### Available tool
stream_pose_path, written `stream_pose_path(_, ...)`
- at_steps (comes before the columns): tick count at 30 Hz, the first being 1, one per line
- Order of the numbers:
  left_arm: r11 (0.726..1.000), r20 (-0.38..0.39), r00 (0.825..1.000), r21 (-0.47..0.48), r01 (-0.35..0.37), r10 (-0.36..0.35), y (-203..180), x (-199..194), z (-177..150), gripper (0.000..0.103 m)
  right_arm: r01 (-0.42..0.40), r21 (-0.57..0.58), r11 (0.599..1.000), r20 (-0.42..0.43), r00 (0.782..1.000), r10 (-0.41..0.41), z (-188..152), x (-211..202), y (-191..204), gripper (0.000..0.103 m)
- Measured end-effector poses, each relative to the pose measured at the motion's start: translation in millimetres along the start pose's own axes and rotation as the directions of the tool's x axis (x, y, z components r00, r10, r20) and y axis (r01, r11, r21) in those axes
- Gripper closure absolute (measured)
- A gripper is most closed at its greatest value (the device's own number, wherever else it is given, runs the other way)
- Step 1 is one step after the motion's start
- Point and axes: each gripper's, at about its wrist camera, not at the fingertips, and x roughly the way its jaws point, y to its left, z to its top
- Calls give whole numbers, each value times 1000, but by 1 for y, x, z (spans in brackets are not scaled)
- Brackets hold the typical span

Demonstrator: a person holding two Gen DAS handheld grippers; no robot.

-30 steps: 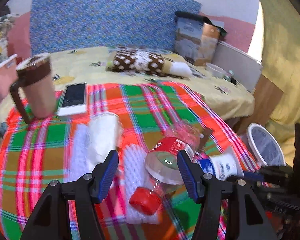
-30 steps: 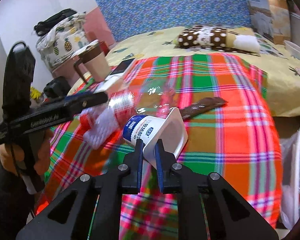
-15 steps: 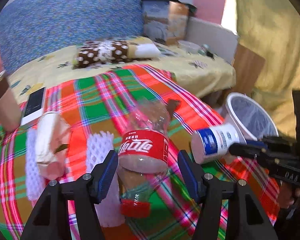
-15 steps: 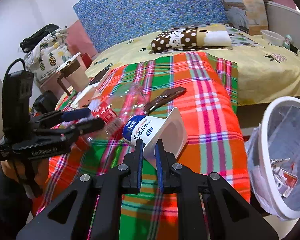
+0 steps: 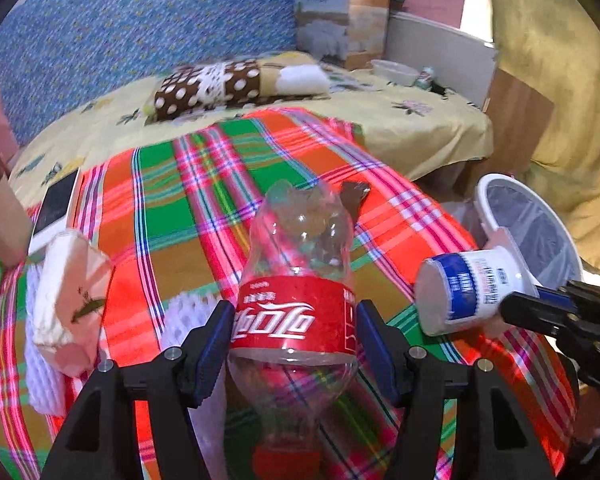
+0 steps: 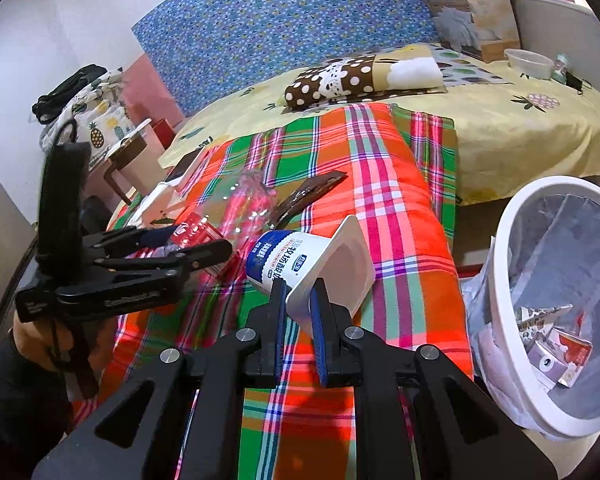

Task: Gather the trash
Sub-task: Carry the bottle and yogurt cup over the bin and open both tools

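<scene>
The left tool (image 5: 296, 330) pinches the empty bottle (image 5: 298, 276) across its red label, lifted over the plaid blanket (image 5: 172, 216). It looks light, slick and crushable. The right tool (image 6: 298, 300) pinches the stiff yogurt cup (image 6: 300, 264) by its rim, near the bin (image 6: 508, 280).

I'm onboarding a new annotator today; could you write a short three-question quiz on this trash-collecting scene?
1. True or false: the right gripper is clamped on the rim of the white yogurt cup with a blue label.
2. What sits between the fingers of the left gripper?
A. the brown snack wrapper
B. the clear plastic cola bottle with a red label
C. the white phone
3. Fill in: the white mesh waste bin already holds some ____.

Key: 1 true; 2 B; 3 trash (crumpled packaging)
</scene>
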Motion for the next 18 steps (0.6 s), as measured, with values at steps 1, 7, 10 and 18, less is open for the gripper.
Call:
stream_pose_path(1, 1000, 0, 1000, -16, 0, 0, 0, 1, -1, 41, 0, 0, 1000, 1, 1000, 0, 0, -1, -1, 89)
stream_pose_path(7, 997, 57, 998, -78, 4, 1, 0, -12, -10, 42, 3, 1, 1000, 10, 1000, -3, -2, -8, -4, 89)
stream_pose_path(10, 995, 82, 997, -99, 2, 6, -2, -22, -16, 42, 7, 1, 1000, 12, 1000, -7, -3, -10, -4, 89)
stream_pose_path(18, 988, 107, 994, -154, 2, 15, -8, -48, -39, 42, 12, -16, 1000, 22, 1000, -12, -6, -19, 0, 89)
